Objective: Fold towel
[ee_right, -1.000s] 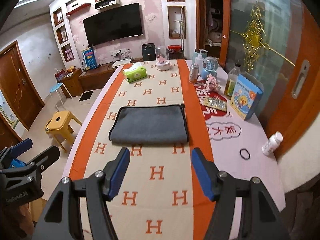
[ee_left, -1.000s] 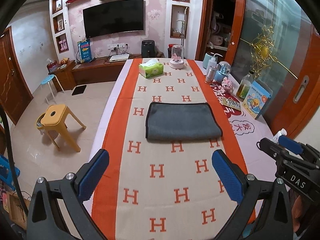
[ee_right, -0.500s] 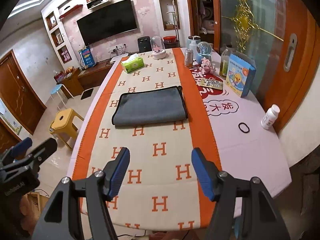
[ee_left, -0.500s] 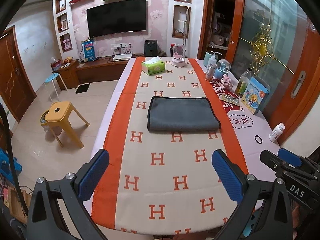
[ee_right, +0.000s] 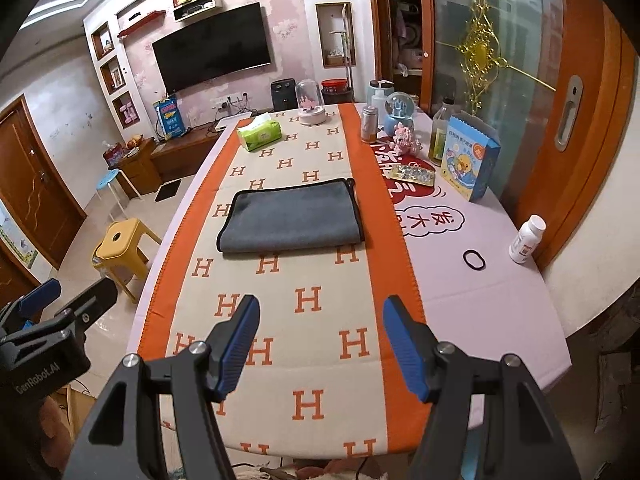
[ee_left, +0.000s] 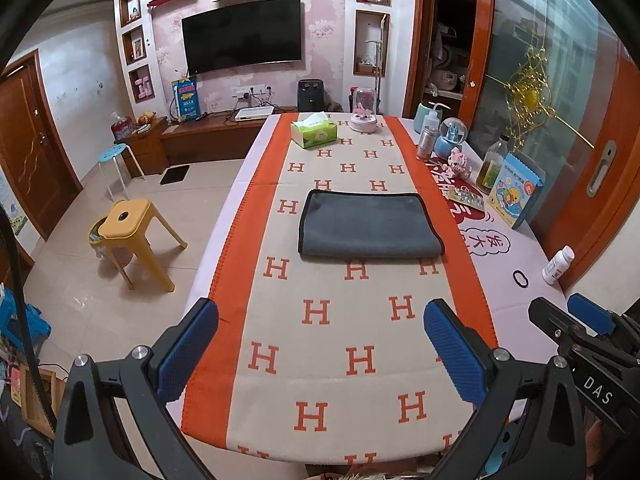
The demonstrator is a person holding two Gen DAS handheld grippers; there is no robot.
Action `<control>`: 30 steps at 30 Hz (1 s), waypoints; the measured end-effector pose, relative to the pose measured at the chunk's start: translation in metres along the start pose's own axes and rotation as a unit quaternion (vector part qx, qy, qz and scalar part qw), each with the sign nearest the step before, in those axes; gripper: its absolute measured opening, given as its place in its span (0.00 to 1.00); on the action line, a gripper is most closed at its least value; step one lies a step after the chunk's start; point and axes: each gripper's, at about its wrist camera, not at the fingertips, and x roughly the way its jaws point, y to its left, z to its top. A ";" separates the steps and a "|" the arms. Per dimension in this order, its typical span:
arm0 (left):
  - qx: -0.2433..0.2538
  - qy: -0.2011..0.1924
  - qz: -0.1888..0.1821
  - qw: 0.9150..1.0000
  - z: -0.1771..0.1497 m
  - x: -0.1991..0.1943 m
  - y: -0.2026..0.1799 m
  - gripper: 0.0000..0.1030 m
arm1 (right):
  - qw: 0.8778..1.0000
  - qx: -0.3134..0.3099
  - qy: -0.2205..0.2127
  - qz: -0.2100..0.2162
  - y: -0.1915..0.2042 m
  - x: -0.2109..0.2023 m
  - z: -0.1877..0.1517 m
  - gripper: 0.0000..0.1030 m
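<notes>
A grey towel with a black hem [ee_left: 370, 224] lies folded flat in the middle of the table on the orange and beige H-pattern runner [ee_left: 320, 320]; it also shows in the right wrist view [ee_right: 292, 220]. My left gripper [ee_left: 320, 344] is open and empty, held above the table's near end, well back from the towel. My right gripper [ee_right: 320, 344] is open and empty too, above the near end. Each gripper shows at the edge of the other's view: the right gripper [ee_left: 576, 320], the left gripper [ee_right: 60, 300].
A green tissue box [ee_left: 314, 133] and a glass dome [ee_left: 364, 110] stand at the far end. Bottles, a snow globe, a blue book [ee_left: 516, 190], a pill bottle [ee_left: 558, 265] and a hair tie [ee_left: 520, 279] line the right side. A yellow stool [ee_left: 132, 232] stands left.
Both grippers have pulled back and up from the towel toward the table's near end, so the towel looks smaller and farther. Both stay open. The towel has not moved.
</notes>
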 end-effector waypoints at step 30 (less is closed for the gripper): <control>0.002 0.009 0.003 1.000 -0.011 -0.001 -0.005 0.99 | 1.000 -0.003 0.003 0.007 0.000 0.000 -0.004 0.62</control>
